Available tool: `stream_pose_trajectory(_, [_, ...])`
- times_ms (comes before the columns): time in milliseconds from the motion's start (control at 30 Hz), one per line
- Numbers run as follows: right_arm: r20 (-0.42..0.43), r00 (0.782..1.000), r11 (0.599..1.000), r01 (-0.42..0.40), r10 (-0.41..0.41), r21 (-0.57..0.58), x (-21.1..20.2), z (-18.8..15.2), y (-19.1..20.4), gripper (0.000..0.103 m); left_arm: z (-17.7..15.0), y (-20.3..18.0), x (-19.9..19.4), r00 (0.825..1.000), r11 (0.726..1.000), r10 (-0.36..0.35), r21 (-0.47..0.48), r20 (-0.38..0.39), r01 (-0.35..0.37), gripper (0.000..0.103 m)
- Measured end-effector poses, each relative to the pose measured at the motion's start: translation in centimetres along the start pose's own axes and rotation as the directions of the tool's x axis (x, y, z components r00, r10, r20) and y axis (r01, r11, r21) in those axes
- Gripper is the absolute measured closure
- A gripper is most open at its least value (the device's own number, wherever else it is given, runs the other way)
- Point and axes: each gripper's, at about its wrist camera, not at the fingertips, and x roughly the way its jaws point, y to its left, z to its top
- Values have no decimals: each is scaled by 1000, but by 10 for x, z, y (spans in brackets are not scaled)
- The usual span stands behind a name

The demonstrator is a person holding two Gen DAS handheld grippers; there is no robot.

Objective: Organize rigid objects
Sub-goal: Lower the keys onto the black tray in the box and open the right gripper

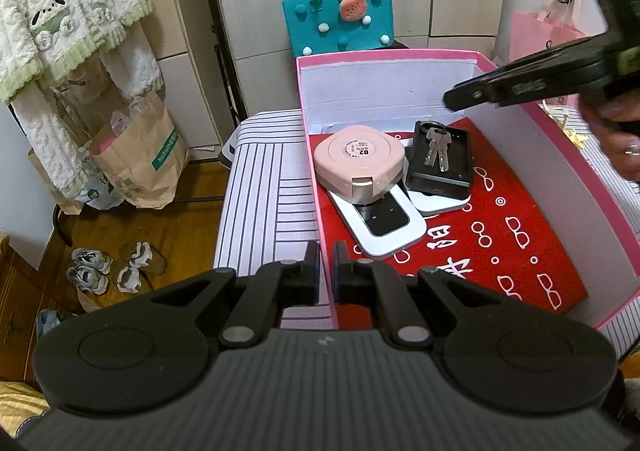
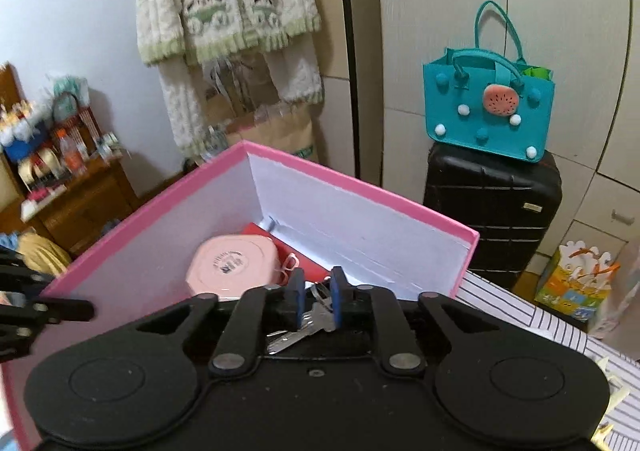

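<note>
Two grippers share my view, and I start with the biggest thing, the bed with its striped sheet, on which the pink box sits open-topped, white inside, with a red printed cloth covering its floor. Behind it a black suitcase carries a teal felt bag against the cupboard doors. Inside the box, toward the far left corner, lie two white flat devices side by side; a pink rounded case rests on top of the left one, and a black tray-like case rests on the right one. The bunch of keys lies on that black case, ring end toward the far wall. My left gripper sits at the box's near left wall with its jaws drawn almost together on either side of the wall's edge (whether the pads actually press the wall I cannot tell from here). My right gripper reaches into the box from the right side, directly above the keys; its blue pads stand a narrow way apart with the keys between them in the wrist view, lying loose on the case rather than pinched.
</note>
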Motion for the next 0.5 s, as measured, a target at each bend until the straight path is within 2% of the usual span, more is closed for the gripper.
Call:
stream_pose_trajectory(300, [72, 997, 998, -3, -1, 63, -76, -22, -15, 69, -1, -1, -3, 1000, 1000, 16, 4, 4, -16, 98])
stream_pose_trajectory(500, [122, 990, 994, 58, -69, 96, -123, -56, -35, 61, 0, -1, -3, 999, 1000, 28, -8, 16, -28, 98])
